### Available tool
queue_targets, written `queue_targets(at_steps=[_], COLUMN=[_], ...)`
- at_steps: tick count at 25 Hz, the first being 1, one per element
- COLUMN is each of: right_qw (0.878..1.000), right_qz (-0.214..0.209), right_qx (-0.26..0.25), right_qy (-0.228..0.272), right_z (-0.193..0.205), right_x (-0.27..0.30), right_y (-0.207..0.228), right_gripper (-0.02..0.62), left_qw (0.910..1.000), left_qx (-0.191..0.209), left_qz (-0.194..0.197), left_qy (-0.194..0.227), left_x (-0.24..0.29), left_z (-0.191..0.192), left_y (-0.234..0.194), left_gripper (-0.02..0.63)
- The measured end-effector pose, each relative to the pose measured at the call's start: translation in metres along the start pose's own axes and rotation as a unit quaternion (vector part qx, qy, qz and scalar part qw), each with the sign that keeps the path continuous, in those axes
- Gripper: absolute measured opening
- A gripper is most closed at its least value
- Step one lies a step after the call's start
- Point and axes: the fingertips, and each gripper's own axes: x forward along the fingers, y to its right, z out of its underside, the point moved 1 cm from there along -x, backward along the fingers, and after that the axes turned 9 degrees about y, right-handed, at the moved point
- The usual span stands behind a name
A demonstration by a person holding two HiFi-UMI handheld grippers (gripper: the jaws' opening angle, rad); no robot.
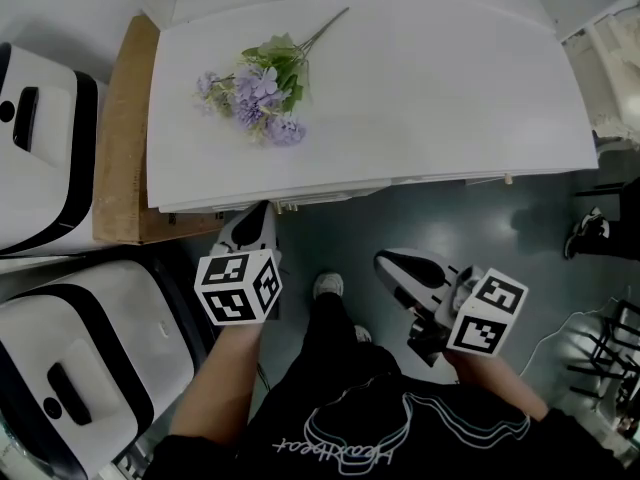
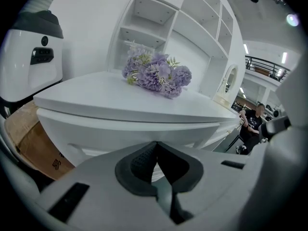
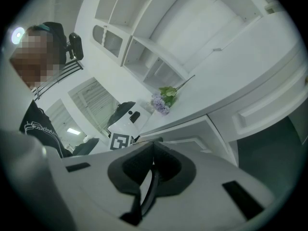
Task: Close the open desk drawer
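My left tongs [image 1: 260, 211] [image 2: 155, 145] are pressed together at the tips with nothing between them. They point at the desk's front, right under the edge of the tabletop [image 1: 430, 98]. The drawer [image 1: 335, 195] [image 2: 96, 134] shows from above as a narrow white strip below that edge. It begins just to the right of these tips. In the left gripper view its white front fills the space directly ahead, very near. I cannot tell whether the tips touch it.

My right tongs [image 1: 386, 260] [image 3: 153, 146] are also closed and empty. They hang lower and further back over the grey floor [image 1: 520, 218], well apart from the drawer.

A bunch of purple flowers [image 1: 262, 90] lies on the tabletop to the left of the middle. A cardboard box [image 1: 120, 138] stands beside the desk's left end.
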Motion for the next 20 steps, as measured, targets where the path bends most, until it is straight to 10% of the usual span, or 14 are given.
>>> queue_targets(at_steps=[20], right_qw=[0.998], right_qz=[-0.039], right_qx=[-0.055], right_qy=[-0.008], right_z=[0.006], right_x=[-0.030], right_y=[-0.036], right_gripper=[0.006], left_qw=[0.9977], left_qx=[-0.023], left_qz=[0.027], left_qy=[0.057], left_x=[-0.051], left_z=[-0.030], left_y=[0.039], left_gripper=[0.005])
